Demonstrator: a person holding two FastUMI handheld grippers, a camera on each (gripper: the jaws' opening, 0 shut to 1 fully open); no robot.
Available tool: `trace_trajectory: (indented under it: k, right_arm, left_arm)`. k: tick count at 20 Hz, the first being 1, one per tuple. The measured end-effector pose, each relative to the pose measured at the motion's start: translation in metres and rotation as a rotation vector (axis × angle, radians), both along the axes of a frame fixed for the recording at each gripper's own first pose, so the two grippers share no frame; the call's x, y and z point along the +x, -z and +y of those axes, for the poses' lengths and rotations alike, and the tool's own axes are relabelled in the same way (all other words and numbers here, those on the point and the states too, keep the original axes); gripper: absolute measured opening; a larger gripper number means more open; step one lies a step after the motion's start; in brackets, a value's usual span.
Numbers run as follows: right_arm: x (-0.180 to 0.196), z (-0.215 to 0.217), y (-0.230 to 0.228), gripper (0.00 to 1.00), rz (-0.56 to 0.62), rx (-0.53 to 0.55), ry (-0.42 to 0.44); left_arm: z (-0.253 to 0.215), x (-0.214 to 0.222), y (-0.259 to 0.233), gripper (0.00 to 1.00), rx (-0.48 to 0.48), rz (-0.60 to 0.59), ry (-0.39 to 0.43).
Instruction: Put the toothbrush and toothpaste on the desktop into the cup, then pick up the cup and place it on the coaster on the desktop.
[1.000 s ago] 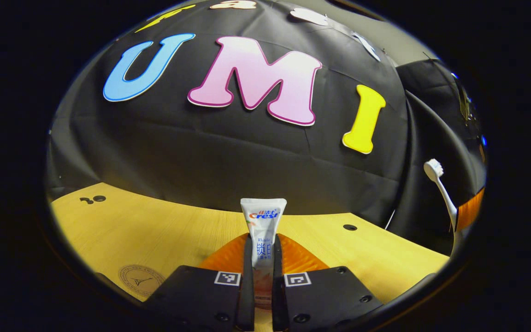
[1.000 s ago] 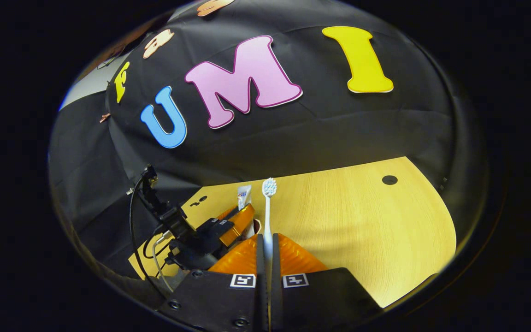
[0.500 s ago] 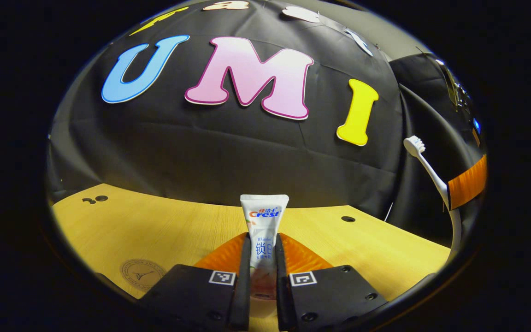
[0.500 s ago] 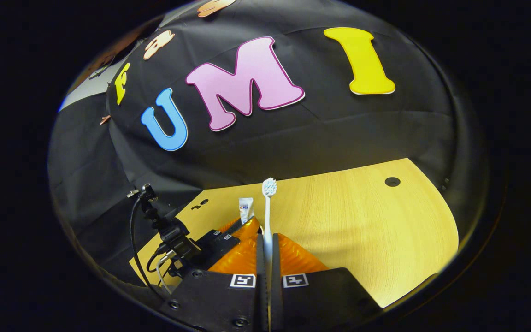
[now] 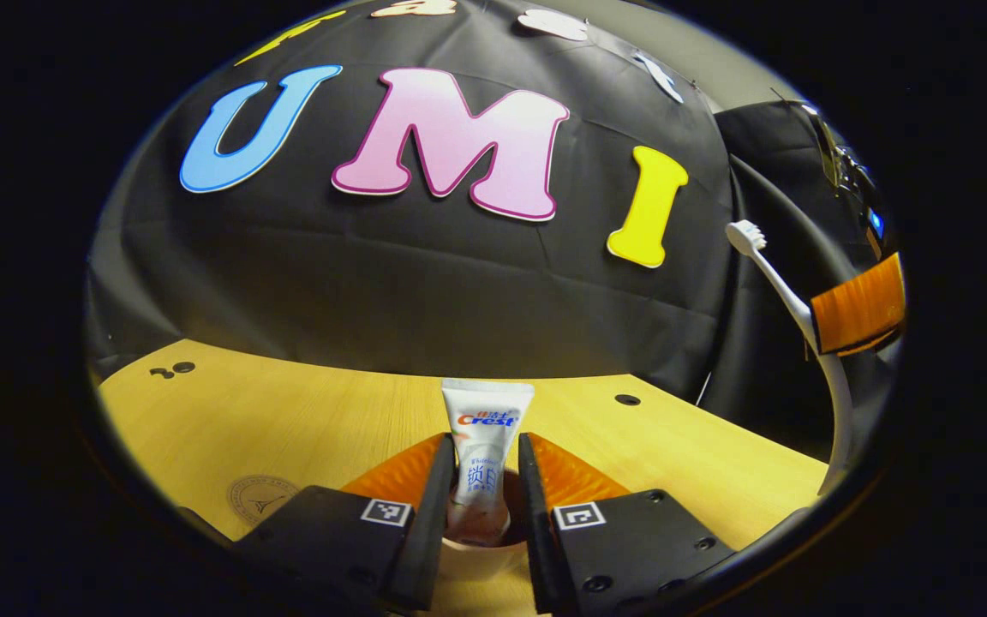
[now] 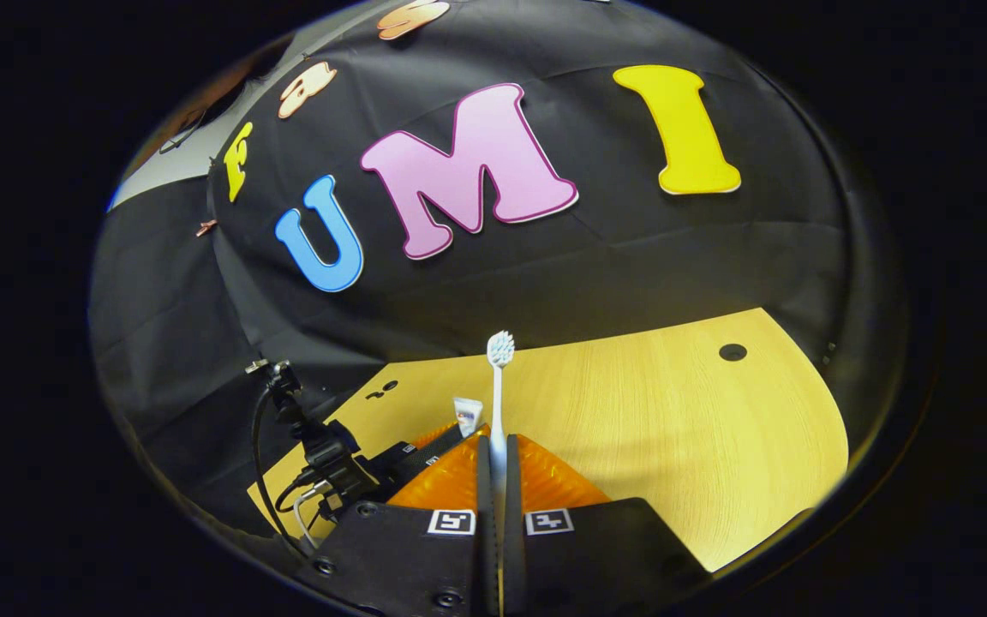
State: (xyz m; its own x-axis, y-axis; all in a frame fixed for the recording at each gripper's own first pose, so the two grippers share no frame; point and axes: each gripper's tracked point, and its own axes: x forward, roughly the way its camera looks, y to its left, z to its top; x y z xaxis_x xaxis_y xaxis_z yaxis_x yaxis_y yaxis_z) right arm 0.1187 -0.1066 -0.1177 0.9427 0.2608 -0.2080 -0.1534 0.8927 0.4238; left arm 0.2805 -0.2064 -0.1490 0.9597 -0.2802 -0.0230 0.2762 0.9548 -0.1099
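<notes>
Wooden desktop (image 5: 305,411): left gripper (image 5: 481,506) jaws wide, toothpaste (image 5: 483,446) standing in cup (image 5: 476,555) below; right gripper (image 6: 493,480) clamps toothbrush (image 6: 498,403) upright, not yet in; coaster (image 5: 260,497) move left

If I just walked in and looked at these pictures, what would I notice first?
Probably the white toothpaste tube standing upright between the left gripper's spread orange fingers, its bottom end down in the cup on the yellow wooden desktop. Next, the white toothbrush, bristles up, pinched in the right gripper above the desktop.
</notes>
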Motion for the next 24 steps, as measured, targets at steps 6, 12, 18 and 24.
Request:
trace_trajectory:
  k: [6,12,18,24]
  right_arm:
    - [0.015,0.006,-0.033,0.06,-0.091,0.002,-0.026]
    - [0.051,0.026,-0.056,0.06,-0.213,-0.026,-0.092]
    - [0.100,0.052,-0.053,0.06,-0.287,-0.034,-0.129]
    - [0.120,0.090,-0.041,0.06,-0.357,-0.084,-0.216]
  left_arm:
    - [0.005,-0.028,-0.013,0.70,0.015,-0.003,0.008]
    - [0.044,-0.068,-0.019,0.74,-0.030,0.017,-0.056]
    - [0.105,-0.101,-0.006,0.74,-0.061,0.072,-0.201]
    - [0.150,-0.117,0.007,0.74,-0.067,0.086,-0.295]
